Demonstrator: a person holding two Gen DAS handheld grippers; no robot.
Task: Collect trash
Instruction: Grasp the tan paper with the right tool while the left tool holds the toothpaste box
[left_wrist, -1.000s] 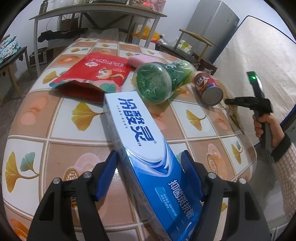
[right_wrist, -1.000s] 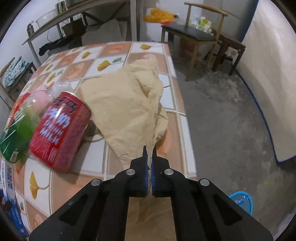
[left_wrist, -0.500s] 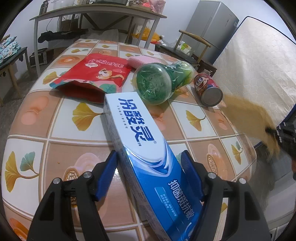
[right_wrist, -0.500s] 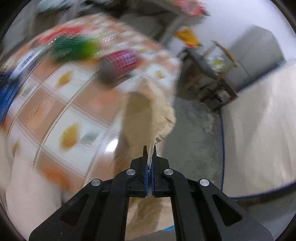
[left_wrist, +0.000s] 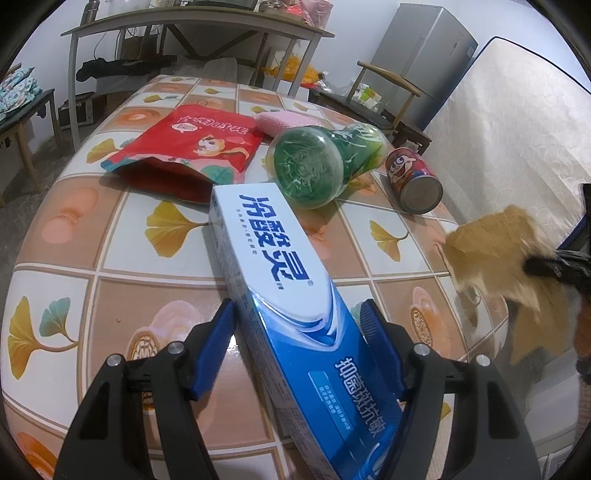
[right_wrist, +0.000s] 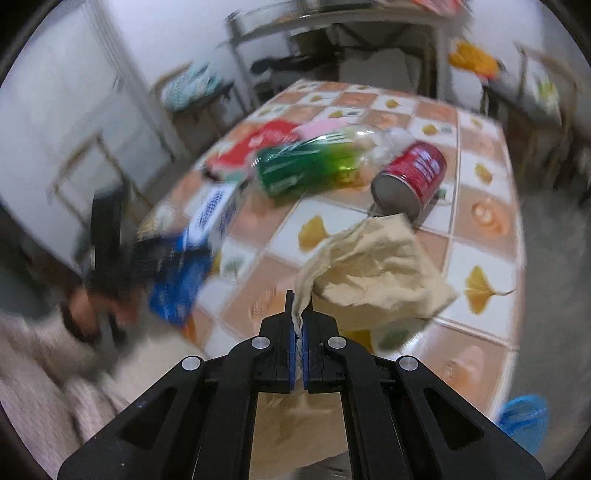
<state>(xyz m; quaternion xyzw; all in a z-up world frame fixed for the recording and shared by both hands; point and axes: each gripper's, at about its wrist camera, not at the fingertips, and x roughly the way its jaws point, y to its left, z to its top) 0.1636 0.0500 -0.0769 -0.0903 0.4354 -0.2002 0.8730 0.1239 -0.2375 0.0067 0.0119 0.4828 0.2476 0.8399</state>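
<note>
While the right gripper (right_wrist: 300, 295) pinches brown paper (right_wrist: 384, 266) off the table's (left_wrist: 66, 236) right edge, the left gripper (left_wrist: 295, 332) brackets the box (left_wrist: 280, 280); contact unclear. Beyond lie a bottle (left_wrist: 317, 166), can (left_wrist: 415, 179) and red bag (left_wrist: 195, 147).

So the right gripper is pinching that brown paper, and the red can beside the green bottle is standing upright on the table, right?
Not quite. The red can lies on its side beside the green bottle, as the right wrist view shows. The right gripper is indeed pinching the brown paper.
</note>
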